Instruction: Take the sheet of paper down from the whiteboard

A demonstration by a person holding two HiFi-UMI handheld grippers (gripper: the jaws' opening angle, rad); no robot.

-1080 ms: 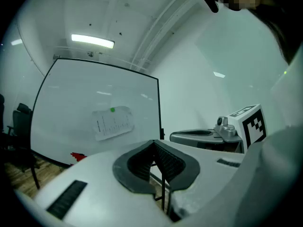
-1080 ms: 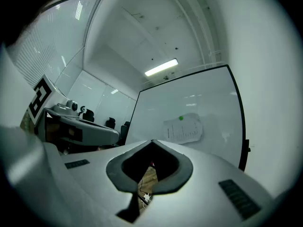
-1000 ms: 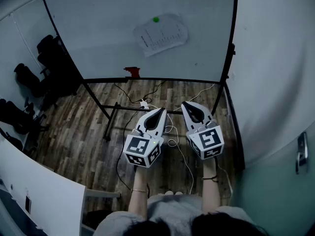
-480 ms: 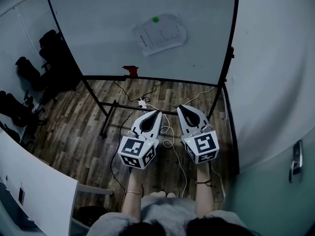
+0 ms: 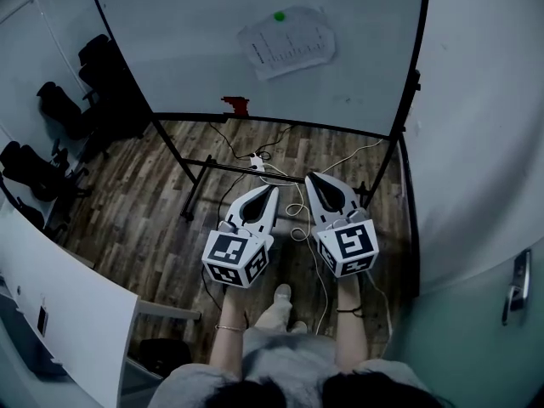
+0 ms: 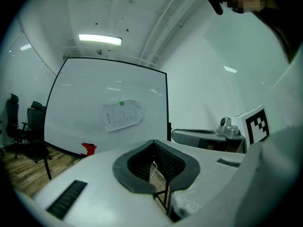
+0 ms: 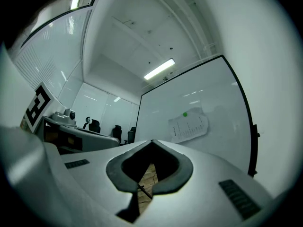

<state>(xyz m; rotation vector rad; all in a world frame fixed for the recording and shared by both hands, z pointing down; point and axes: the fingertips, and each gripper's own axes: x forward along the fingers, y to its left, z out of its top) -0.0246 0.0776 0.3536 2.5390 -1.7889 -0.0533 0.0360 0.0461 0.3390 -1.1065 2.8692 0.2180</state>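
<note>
A printed sheet of paper (image 5: 289, 42) hangs on the whiteboard (image 5: 195, 58), pinned near its top by a green magnet (image 5: 279, 16). The same sheet of paper (image 6: 122, 116) with its green magnet (image 6: 122, 103) shows in the left gripper view, and the sheet of paper (image 7: 188, 126) also in the right gripper view. My left gripper (image 5: 270, 191) and right gripper (image 5: 314, 179) are held side by side, well short of the board, both shut and empty, tips pointing towards it.
A red object (image 5: 235, 104) sits at the whiteboard's bottom rail. Cables and a power strip (image 5: 257, 162) lie on the wooden floor between the stand's legs. Black office chairs (image 5: 51, 134) stand at the left, a white desk (image 5: 59, 313) at the near left, and a wall with a door handle (image 5: 512, 287) at the right.
The view has shifted, so the whiteboard and paper sit slightly higher and further right in the frame. Both grippers stay shut, side by side, almost unmoved.
</note>
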